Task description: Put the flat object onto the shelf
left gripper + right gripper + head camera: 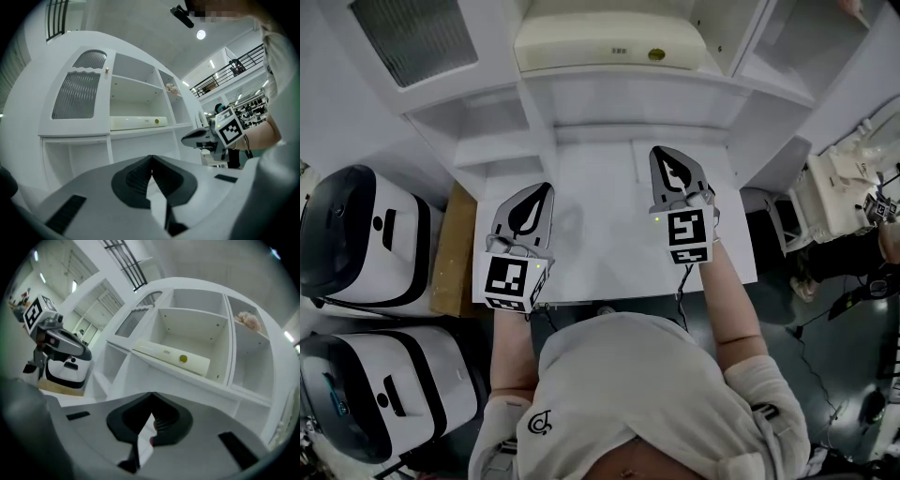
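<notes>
The flat object point(609, 42) is a long cream slab with a yellow round spot. It lies on a shelf of the white cabinet point(534, 103), and shows in the left gripper view as the slab point(138, 123) and in the right gripper view as the slab point(176, 357). Both grippers hover over the white table point(609, 253) in front of the cabinet, well below that shelf. My left gripper point(547, 187) is shut with nothing between its jaws point(151, 157). My right gripper point(660, 150) is also shut and empty point(152, 394). Neither touches the slab.
Two white-and-black machines point(356, 234) point(375, 394) stand on the floor at the left, beside a brown board point(455, 253). White equipment point(839, 187) stands at the right. A small pinkish thing point(248, 320) sits on an upper right shelf. The lower cabinet compartments look bare.
</notes>
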`<state>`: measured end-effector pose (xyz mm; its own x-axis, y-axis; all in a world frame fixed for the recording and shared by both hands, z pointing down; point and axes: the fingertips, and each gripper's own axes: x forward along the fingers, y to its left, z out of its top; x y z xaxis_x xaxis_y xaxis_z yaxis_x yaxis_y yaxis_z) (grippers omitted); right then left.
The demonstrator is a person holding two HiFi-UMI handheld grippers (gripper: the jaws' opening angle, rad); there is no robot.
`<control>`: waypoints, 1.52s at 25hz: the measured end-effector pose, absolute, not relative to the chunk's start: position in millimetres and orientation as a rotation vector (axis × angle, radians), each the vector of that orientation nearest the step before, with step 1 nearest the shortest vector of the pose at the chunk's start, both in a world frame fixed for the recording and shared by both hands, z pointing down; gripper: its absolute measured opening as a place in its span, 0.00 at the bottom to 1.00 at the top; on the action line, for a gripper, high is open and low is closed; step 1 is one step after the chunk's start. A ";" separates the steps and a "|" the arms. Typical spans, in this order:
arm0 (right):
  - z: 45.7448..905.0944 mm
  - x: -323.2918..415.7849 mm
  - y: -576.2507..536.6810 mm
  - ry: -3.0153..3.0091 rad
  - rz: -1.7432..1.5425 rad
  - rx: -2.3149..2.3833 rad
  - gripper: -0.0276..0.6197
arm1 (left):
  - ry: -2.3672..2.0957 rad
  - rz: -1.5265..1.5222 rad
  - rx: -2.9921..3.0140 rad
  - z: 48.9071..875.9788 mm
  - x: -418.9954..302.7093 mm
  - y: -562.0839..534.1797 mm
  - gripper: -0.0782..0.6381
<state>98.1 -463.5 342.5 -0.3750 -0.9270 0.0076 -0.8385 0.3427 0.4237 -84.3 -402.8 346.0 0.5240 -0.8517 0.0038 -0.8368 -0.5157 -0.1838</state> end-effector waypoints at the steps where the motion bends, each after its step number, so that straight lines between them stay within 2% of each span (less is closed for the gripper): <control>1: 349.6 97.9 -458.7 -2.395 -0.468 1.583 0.05 | 1.447 -0.136 -2.597 343.8 -82.6 -403.7 0.13; 9: 358.1 98.6 -430.6 -2.598 -0.214 1.606 0.05 | 1.434 -0.123 -2.595 340.0 -73.4 -411.1 0.13; 38: 334.1 99.8 -417.3 -2.664 -0.296 1.602 0.05 | 1.437 -0.109 -2.618 339.9 -71.7 -408.6 0.13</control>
